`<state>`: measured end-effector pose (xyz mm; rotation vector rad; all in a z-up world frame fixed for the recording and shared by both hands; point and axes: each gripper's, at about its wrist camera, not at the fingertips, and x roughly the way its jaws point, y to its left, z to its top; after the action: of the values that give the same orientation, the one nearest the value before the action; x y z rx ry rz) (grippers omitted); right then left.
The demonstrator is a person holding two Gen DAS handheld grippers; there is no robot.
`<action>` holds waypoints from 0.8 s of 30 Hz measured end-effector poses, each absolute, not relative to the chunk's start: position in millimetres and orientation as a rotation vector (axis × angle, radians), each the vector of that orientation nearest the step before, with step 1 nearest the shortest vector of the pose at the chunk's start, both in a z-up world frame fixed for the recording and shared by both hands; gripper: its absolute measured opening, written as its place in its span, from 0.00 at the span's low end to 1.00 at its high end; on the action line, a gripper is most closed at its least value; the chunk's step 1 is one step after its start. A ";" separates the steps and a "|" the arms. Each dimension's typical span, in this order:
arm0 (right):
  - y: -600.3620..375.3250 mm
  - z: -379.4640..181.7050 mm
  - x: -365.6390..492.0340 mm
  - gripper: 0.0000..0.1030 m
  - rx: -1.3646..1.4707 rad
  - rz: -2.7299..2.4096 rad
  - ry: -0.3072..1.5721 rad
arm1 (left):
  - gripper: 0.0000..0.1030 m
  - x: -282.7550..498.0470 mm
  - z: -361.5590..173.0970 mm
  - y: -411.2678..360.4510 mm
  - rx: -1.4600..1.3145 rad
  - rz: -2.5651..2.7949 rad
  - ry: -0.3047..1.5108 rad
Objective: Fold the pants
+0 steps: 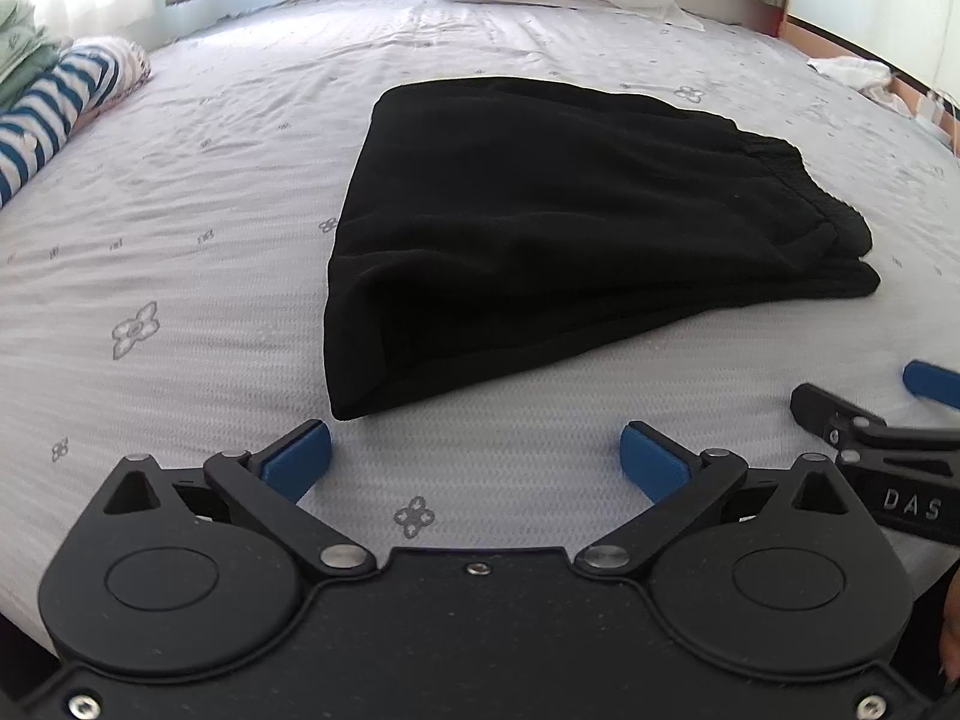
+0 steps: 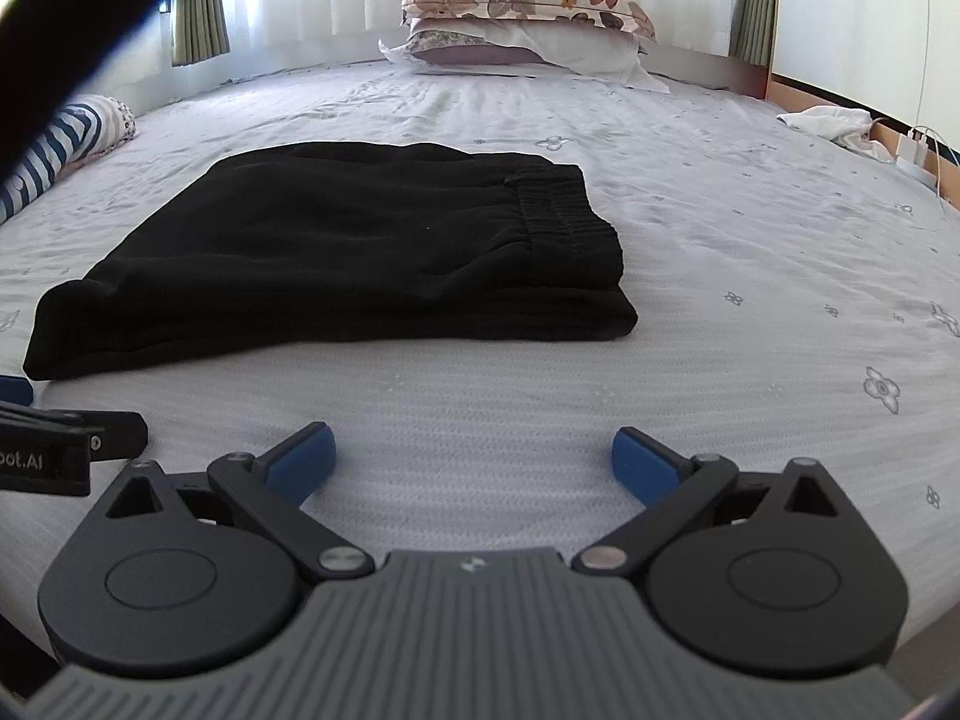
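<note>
The black pants (image 1: 540,228) lie folded in a compact stack on the bed, waistband elastic to the right. They also show in the right wrist view (image 2: 336,252). My left gripper (image 1: 474,456) is open and empty, just in front of the stack's near left corner. My right gripper (image 2: 474,456) is open and empty, a little in front of the stack's near right side. The right gripper also shows at the right edge of the left wrist view (image 1: 870,402). The left gripper also shows at the left edge of the right wrist view (image 2: 60,426).
The bed has a pale grey sheet with small flower prints (image 2: 720,228). Stacked floral pillows (image 2: 522,18) lie at the far end. A striped rolled cloth (image 1: 54,108) lies at the left edge. White cloth (image 2: 828,126) and cables lie at the far right.
</note>
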<state>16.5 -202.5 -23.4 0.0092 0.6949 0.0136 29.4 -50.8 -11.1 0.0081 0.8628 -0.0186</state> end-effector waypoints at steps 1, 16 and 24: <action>-201.6 -23.7 17.0 1.00 0.004 0.017 0.696 | 1.00 30.9 -11.0 -50.3 0.000 -0.013 0.868; -203.6 -26.2 24.0 1.00 -0.005 0.049 0.725 | 1.00 35.4 -12.1 -51.5 -0.014 0.031 0.882; -201.3 -26.7 27.4 1.00 -0.004 0.044 0.740 | 1.00 38.2 -12.4 -51.2 -0.019 0.033 0.889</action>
<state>27.4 -201.3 -26.7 -0.0040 0.7398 0.0435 38.2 -51.2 -12.4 -0.0195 0.8895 0.0335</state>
